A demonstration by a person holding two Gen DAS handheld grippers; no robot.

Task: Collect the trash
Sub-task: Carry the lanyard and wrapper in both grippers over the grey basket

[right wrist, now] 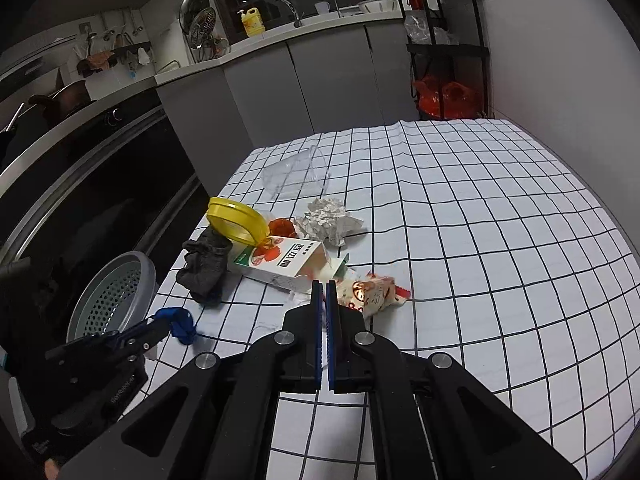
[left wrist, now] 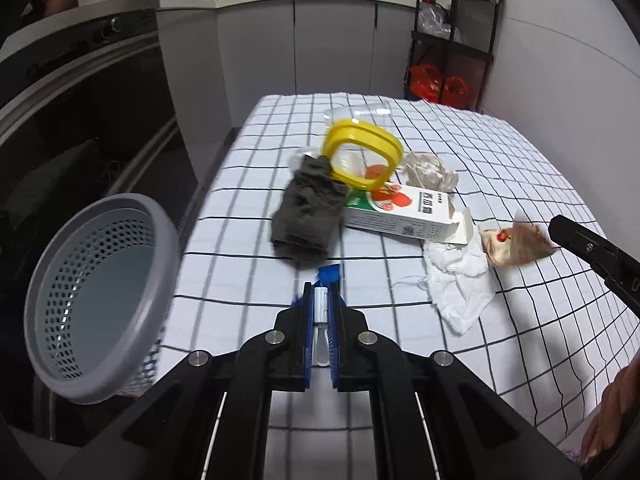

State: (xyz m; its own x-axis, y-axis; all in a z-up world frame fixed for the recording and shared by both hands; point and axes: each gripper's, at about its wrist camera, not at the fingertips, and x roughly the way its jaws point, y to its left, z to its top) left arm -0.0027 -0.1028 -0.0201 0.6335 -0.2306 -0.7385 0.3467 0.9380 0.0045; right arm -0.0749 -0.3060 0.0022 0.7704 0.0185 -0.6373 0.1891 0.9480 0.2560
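Observation:
My left gripper [left wrist: 322,294] is shut on a crumpled blue scrap [left wrist: 330,274] with a small white piece in it, held above the near left of the checked tablecloth [left wrist: 520,152]. The right wrist view shows that gripper [right wrist: 160,326] with the blue scrap [right wrist: 178,322] hanging from its tips, beside the grey perforated basket [right wrist: 116,296]. My right gripper [right wrist: 324,286] is shut, and a red-printed snack wrapper [right wrist: 372,292] lies against its right finger; I cannot tell if an edge is pinched. A white tissue [left wrist: 460,280] lies by the opened carton [left wrist: 400,212].
A dark sock [left wrist: 308,212], a yellow-rimmed lid [left wrist: 362,152], crumpled paper [left wrist: 430,170] and a clear plastic tub [right wrist: 296,176] lie on the cloth. The basket [left wrist: 96,300] stands off the table's left edge by a dark oven front. A hand [left wrist: 612,412] shows at the right.

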